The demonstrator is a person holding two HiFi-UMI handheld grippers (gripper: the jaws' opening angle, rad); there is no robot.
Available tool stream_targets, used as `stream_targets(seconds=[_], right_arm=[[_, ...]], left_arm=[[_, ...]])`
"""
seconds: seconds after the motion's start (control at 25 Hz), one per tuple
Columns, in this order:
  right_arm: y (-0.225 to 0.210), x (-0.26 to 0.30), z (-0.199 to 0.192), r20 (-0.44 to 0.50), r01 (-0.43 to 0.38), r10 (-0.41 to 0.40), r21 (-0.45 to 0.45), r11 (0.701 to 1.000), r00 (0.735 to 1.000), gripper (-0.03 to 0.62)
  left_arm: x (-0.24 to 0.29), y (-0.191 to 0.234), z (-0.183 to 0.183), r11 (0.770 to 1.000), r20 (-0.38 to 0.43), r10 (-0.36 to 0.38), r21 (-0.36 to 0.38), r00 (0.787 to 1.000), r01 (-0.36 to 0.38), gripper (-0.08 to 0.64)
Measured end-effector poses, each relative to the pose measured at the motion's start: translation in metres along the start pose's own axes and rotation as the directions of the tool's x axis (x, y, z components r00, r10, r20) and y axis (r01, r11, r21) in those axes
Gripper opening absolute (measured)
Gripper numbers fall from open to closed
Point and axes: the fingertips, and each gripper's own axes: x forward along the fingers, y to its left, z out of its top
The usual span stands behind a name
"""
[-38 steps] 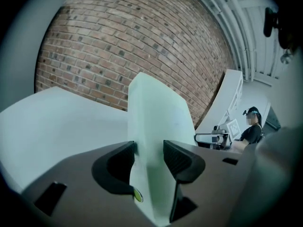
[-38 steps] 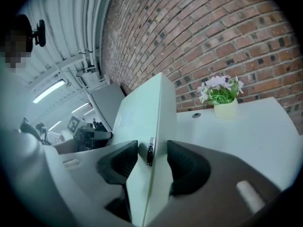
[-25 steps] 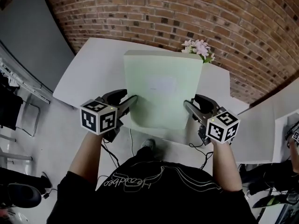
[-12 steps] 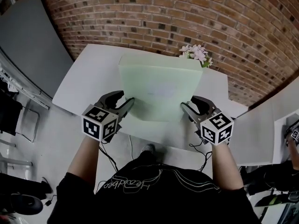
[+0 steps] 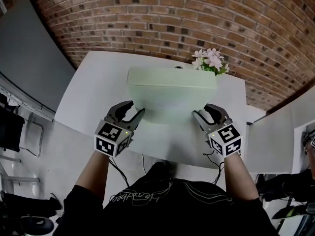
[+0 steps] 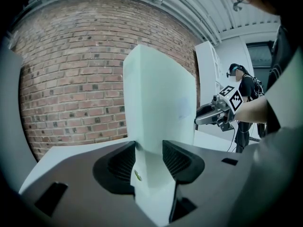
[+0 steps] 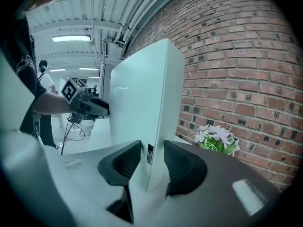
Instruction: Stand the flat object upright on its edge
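Progress: the pale green panel [image 5: 172,90] is being held close to vertical. Its lower edge is apparently being rested on the white table [image 5: 93,92] just ahead of both grippers, though contact underneath cannot be confirmed. The task is judged mostly done; what is left is squaring the panel and letting go, to check that it balances alone.

Left gripper [image 5: 134,109]: one side edge of the panel is being clamped between its pads.

Right gripper [image 5: 203,111]: its jaws have just been closing, and the opposite edge is being pinched between them.

Pose: both grippers are being pointed forward and slightly downward with the forearms roughly parallel. The panel is spanning the gap between them.
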Motion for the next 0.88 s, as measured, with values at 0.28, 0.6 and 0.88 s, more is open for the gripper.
stream_targets(seconds=[0.28, 0.6, 0.88], right_arm=[[-0.009, 0.027, -0.025, -0.078, 0.040, -0.041, -0.015, 0.999, 0.996, 0.160], [-0.008, 0.037, -0.046, -0.107, 0.043, -0.041, 0.010, 0.999, 0.993, 0.156], [-0.006, 0.036, -0.046, -0.096, 0.035, -0.036, -0.010, 0.999, 0.995, 0.156]], left_arm=[[0.020, 0.011, -0.017, 0.999, 0.020, -0.042, -0.012, 0.999, 0.042, 0.179], [0.030, 0.011, -0.044, 0.995, -0.003, -0.077, -0.062, 0.997, 0.077, 0.179], [0.031, 0.012, -0.048, 0.992, 0.006, -0.089, -0.094, 0.996, 0.090, 0.179]])
